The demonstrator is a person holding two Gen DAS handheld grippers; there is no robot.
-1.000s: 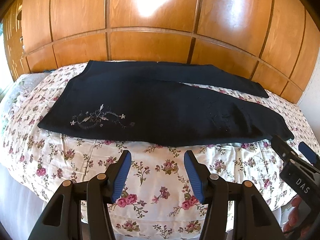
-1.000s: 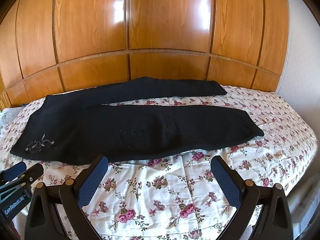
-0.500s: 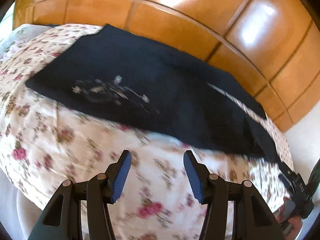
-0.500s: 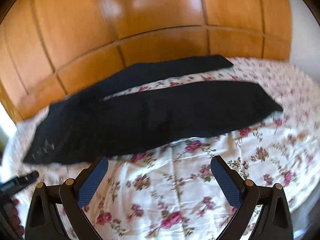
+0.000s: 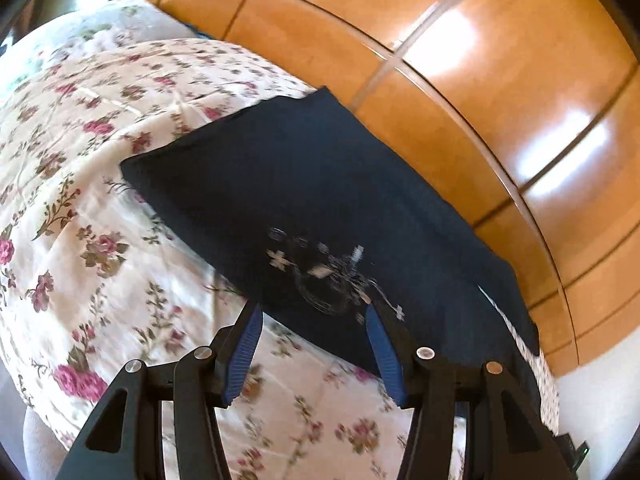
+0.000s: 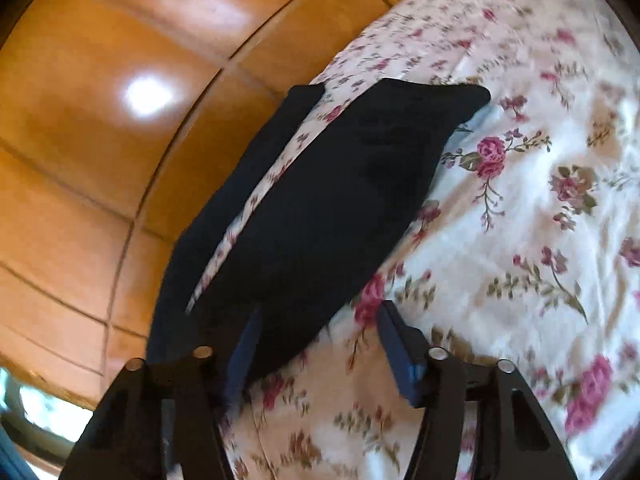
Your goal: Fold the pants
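While the pants (image 5: 320, 184) lie flat on the bedspread (image 5: 80, 184) (edge between both pairs of fingers), left gripper (image 5: 314, 320) gapes, right gripper (image 6: 318, 322) is closing, neither pinching.

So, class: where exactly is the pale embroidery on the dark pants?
In the left wrist view, the embroidery sits on the pants near their edge by the floral bedspread, just beyond the left gripper.

Right tongs (image 6: 316, 316) closing, unpinched, over black pants (image 6: 340, 200) on floral bedspread (image 6: 520, 220).
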